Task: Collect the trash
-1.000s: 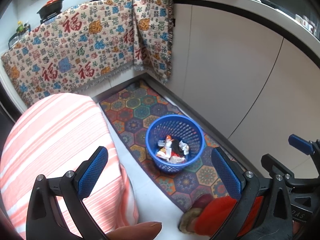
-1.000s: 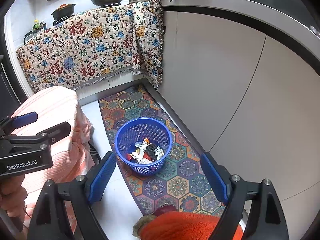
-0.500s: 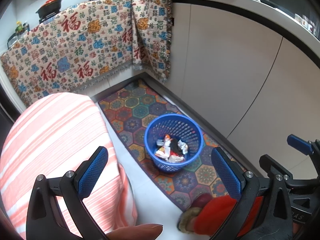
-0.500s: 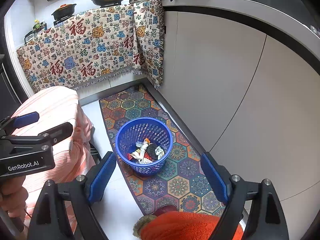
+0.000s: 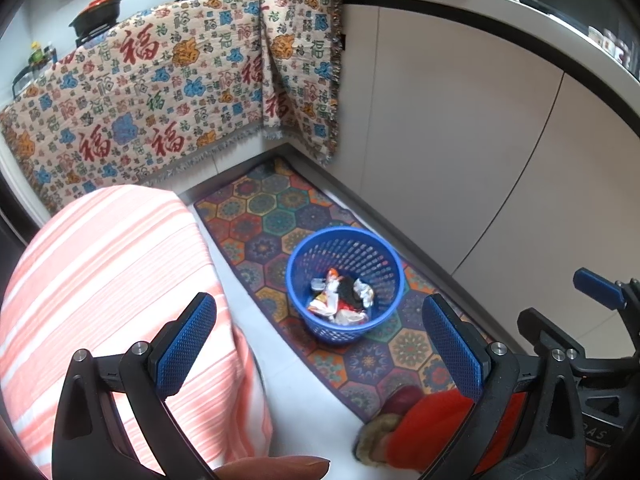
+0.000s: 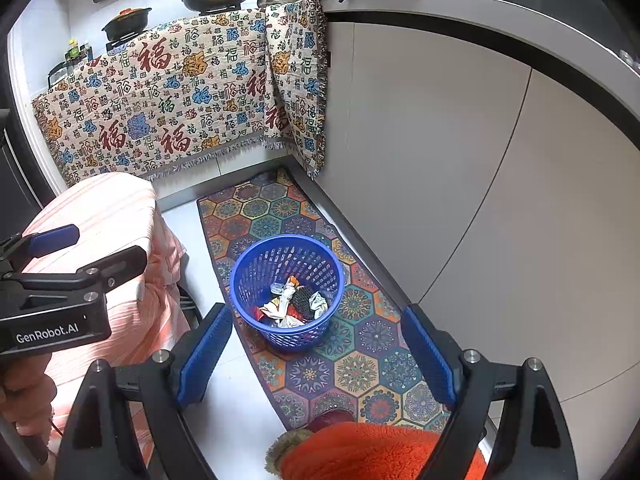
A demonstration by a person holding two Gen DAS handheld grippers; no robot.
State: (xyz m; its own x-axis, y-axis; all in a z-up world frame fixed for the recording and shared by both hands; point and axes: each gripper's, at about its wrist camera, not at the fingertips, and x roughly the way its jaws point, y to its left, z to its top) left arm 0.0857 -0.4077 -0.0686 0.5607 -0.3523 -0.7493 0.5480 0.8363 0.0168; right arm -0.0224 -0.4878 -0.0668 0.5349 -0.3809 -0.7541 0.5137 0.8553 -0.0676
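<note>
Trash (image 5: 341,298) sits heaped in the blue basket (image 5: 345,240) at centre frame, on the patterned mat (image 5: 276,216). Your left gripper (image 5: 320,354) and right gripper (image 6: 316,354) both hang with jaws wide apart, gripping nothing, exactly as a second ago. Nothing has shifted. No loose litter shows on the floor, so you look about finished.

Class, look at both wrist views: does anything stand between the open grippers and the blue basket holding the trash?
Nothing visible does. The blue basket sits uncovered on the patterned mat, beyond both the left gripper and the right gripper.
</note>
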